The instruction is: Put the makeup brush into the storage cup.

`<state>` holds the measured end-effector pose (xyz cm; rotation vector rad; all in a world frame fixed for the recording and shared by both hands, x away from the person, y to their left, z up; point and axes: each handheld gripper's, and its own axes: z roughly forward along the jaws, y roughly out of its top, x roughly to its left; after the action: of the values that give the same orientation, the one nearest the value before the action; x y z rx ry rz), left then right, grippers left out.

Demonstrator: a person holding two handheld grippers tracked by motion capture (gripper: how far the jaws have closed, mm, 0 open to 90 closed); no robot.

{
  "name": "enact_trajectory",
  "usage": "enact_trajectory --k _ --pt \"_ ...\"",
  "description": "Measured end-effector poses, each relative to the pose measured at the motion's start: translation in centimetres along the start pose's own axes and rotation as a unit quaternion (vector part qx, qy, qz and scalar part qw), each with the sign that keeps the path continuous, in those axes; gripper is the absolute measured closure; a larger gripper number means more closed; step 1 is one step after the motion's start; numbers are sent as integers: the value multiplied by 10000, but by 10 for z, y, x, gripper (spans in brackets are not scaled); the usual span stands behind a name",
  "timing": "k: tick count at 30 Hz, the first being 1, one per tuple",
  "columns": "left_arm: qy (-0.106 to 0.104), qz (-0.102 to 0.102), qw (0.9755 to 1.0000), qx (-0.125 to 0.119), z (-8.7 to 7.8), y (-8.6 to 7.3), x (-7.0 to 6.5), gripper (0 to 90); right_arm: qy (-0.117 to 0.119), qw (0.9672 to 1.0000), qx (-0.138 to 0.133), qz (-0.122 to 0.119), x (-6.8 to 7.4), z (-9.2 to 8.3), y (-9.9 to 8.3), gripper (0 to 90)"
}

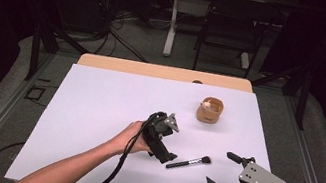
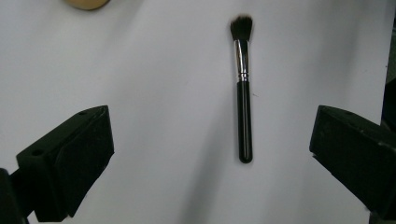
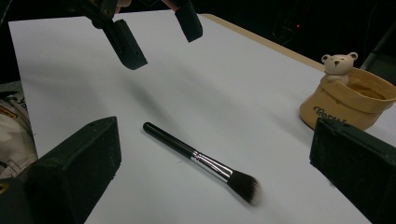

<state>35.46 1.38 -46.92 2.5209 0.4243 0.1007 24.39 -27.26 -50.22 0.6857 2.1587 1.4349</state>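
A black-handled makeup brush (image 1: 189,162) with a silver ferrule lies flat on the white sheet (image 1: 96,110), bristles toward the right. My left gripper (image 1: 168,143) hovers just left of its handle end, open. In the left gripper view the brush (image 2: 243,102) lies on the sheet between the wide-apart jaws of the left gripper (image 2: 212,135), nearer the right one. My right gripper (image 1: 220,170) rests open near the front right. In its own view the right gripper (image 3: 217,140) frames the brush (image 3: 196,156), with the left gripper (image 3: 159,35) hanging open above the handle end.
A tan fabric pouch (image 1: 210,110) with a small bear figure on its rim (image 3: 340,63) stands at the back right of the sheet. The wooden table edge (image 1: 164,72) shows behind the sheet. A chair (image 1: 235,28) and cables sit on the floor beyond.
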Motion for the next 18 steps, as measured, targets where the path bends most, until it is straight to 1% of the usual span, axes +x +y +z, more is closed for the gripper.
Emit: enact_trajectory --k 1,3,4,6,7,8,9,10,11,13,14,15,16,18 --pt "3 8 10000 56 1 2 0 0 16 10000 -34 11 0 0 0 15" --pt "-26 53 9998 174 3 6 -1 0 0 10000 15 17 -1 0 0 15" --pt "-2 111 9996 260 4 7 -1 0 5 10000 9 24 -1 0 0 15" --pt "-48 156 9990 423 8 10 -2 0 4 10000 -10 20 -1 0 0 16" --pt "-26 187 9985 522 10 12 -3 0 1 10000 8 28 -1 0 0 16" --pt "-79 229 9980 590 12 13 -3 0 17 10000 19 24 -1 1 0 16" --pt "-192 229 9973 675 13 14 -3 0 9 10000 35 19 -1 1 0 16" --pt "-200 243 9965 778 15 15 -4 0 6 10000 25 8 0 0 0 16" --pt "-185 289 9960 824 16 16 -5 0 -4 10000 20 14 0 0 0 17" --pt "-233 319 9945 965 20 17 -6 0 -8 10000 17 25 -1 0 -1 17" --pt "-214 380 9933 1071 23 18 -6 0 -9 10000 3 22 -1 0 -1 18" --pt "-240 411 9918 1188 25 19 -6 0 -6 10000 16 26 -1 0 -1 18" --pt "-251 414 9913 1223 27 19 -6 0 1 10000 17 24 -1 0 0 18" --pt "-235 440 9889 1400 32 20 -8 2 0 10000 32 21 -1 0 0 18"
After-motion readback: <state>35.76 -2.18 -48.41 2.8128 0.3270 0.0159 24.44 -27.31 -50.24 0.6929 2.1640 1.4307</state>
